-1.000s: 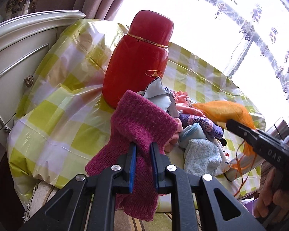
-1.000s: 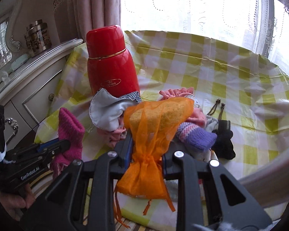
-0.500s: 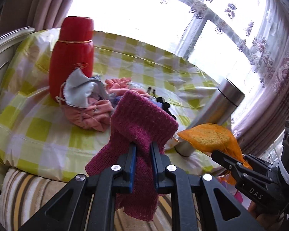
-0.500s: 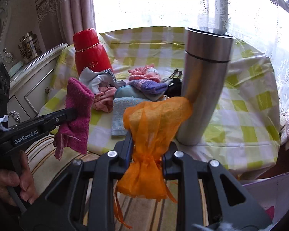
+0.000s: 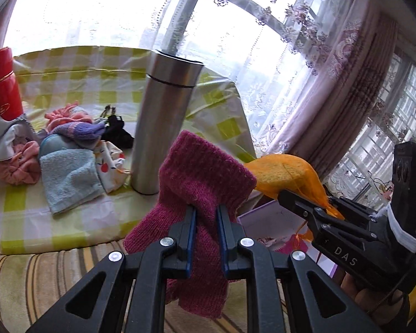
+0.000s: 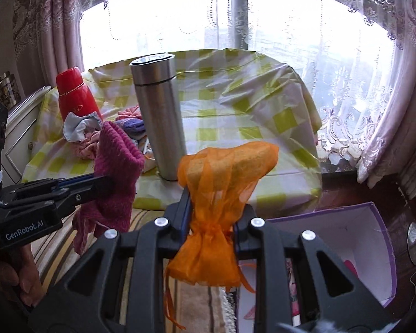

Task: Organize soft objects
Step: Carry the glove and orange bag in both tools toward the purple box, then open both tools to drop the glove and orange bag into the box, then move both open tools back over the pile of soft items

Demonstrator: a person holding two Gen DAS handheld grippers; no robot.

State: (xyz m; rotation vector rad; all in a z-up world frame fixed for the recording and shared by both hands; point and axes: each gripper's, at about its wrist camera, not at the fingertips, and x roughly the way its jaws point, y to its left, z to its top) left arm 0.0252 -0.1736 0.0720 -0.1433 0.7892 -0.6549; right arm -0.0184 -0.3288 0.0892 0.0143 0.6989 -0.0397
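My left gripper is shut on a magenta knitted sock and holds it in the air off the table's front right corner; the sock also shows in the right wrist view. My right gripper is shut on an orange mesh pouch, held to the right of the sock above the purple box; the pouch shows in the left wrist view. A pile of soft items lies on the checked tablecloth: a blue towel, a purple sock, pink cloths, a black pouch.
A tall steel flask stands near the table's front edge, right of the pile. A red thermos stands at the left. The open purple box sits on the floor at the right, with pink items inside. A striped sofa lies below the table edge.
Both grippers have swung right and pulled back from the pile, carrying the sock and the pouch. The steel flask and the purple box have come into view.
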